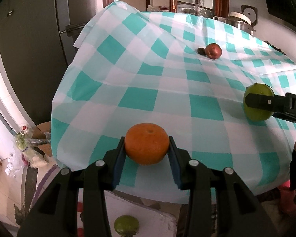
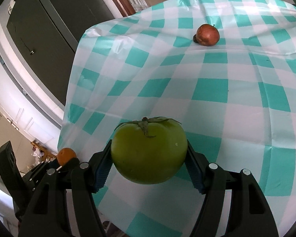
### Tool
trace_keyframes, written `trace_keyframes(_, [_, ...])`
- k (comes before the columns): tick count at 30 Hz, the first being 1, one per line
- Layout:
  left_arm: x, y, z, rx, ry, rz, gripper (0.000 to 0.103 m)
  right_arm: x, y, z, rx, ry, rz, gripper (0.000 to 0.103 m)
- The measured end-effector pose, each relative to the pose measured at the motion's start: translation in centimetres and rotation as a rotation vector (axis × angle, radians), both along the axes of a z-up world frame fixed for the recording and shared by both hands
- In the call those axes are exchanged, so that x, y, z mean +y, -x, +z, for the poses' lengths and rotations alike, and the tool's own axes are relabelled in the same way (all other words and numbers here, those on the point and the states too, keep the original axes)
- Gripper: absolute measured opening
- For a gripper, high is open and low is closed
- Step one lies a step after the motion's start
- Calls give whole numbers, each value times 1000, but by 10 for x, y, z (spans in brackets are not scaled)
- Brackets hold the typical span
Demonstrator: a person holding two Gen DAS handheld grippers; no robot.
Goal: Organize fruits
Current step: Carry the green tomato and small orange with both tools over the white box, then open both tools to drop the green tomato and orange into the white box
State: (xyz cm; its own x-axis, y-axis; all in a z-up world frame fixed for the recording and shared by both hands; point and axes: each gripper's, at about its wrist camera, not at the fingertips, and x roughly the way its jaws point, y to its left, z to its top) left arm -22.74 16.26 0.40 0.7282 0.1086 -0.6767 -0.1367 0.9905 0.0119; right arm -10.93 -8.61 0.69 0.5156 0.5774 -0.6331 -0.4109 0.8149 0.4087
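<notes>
Your left gripper (image 1: 147, 145) is narrowed around a mandarin orange (image 1: 147, 143), its blue pads (image 1: 119, 158) pressing the fruit on both sides. The orange sits between the fingertips, above the near edge of the bench (image 1: 167, 102) with its teal-and-white checked cloth.

Your right gripper (image 2: 149, 154) stands wider, pinching a green tomato (image 2: 149, 152) whose stem and dried calyx face up; both ribbed pads (image 2: 102, 172) bear against its sides, and it hangs just over the checked cloth.

Ahead of both grippers, well apart from them on the far part of the bench, a red apple (image 1: 213, 51) rests with a small dark fruit (image 1: 201, 51) touching its left side.

The left wrist view alone shows a second green fruit (image 1: 126, 224) below your left gripper, lying on a white surface (image 1: 157, 213) lower than the bench, and a metal pot (image 1: 236, 22) at the far right end. It also catches your right gripper from the side, one finger crossing the tomato.

The right wrist view alone shows the apple's stem, with the dark fruit mostly hidden behind it, and your left gripper off to the left with the orange peeking above it.
</notes>
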Motion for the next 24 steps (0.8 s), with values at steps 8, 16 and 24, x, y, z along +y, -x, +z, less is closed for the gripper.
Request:
trace_keyframes(8, [39,42,0,-27,29,74,41,65,50,12,-97,103,248,67])
trace_keyframes(16, [132,106,-58,167,38,250,42,188,135,-46,-107,390,754,67])
trace_keyframes(24, [197,109,-154,549,52,297,42,290,227,-146,-150,785,1172,67])
